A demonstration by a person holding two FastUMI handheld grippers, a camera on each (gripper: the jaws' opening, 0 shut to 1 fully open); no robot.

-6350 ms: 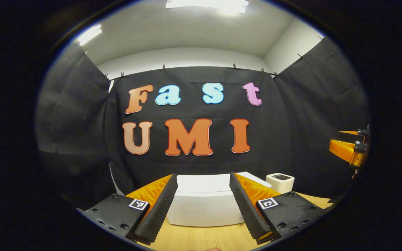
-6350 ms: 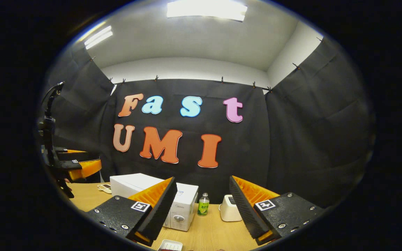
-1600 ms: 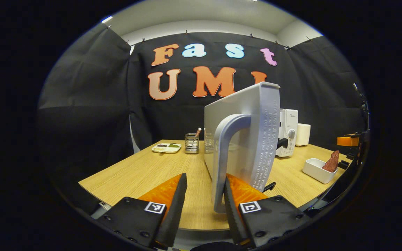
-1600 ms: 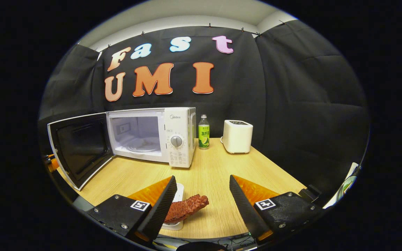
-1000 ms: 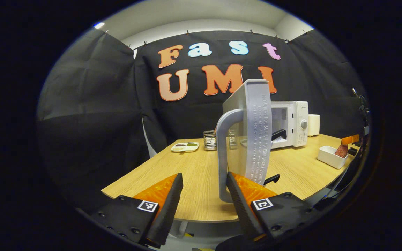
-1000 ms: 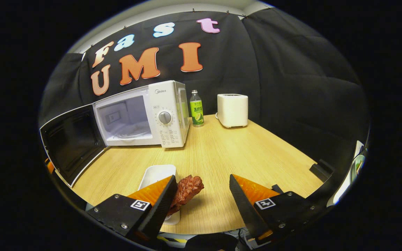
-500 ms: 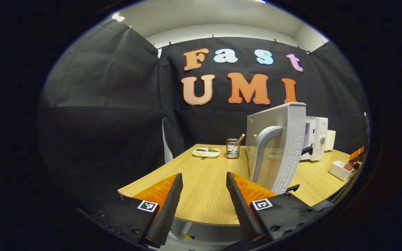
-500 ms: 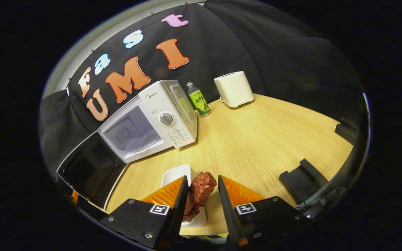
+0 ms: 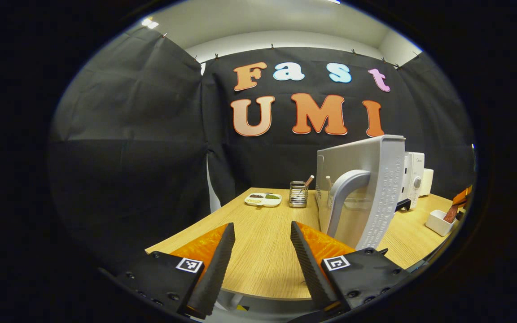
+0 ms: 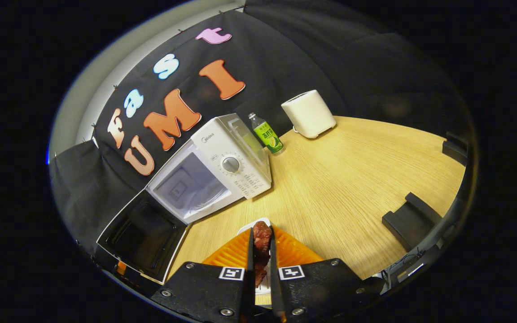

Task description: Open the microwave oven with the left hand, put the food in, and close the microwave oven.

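Observation:
The white microwave [image 10: 222, 172] stands on the wooden table [image 10: 352, 179] with its door [image 10: 144, 233] swung wide and the cavity [image 10: 189, 186] showing. My right gripper [image 10: 260, 255] is shut on a reddish-brown piece of meat [image 10: 262, 235], just above a white dish [image 10: 246, 230]. In the left gripper view the door [image 9: 366, 179] and its grey handle [image 9: 343, 197] stand to the right of my left gripper [image 9: 258, 258], which is open, holds nothing and is apart from the handle. Far right in that view are the dish [image 9: 437, 222] and the meat [image 9: 451, 213].
A green-labelled bottle [image 10: 268, 134] and a white toaster [image 10: 308, 113] stand right of the microwave. A black block [image 10: 411, 220] lies near the table's right edge. A small sectioned dish [image 9: 263, 198] and a metal utensil holder [image 9: 299, 194] sit at the far left of the table.
My left gripper has let go of the door handle and moved left of it, leaving the door open. My right gripper has tilted down and closed on the meat.

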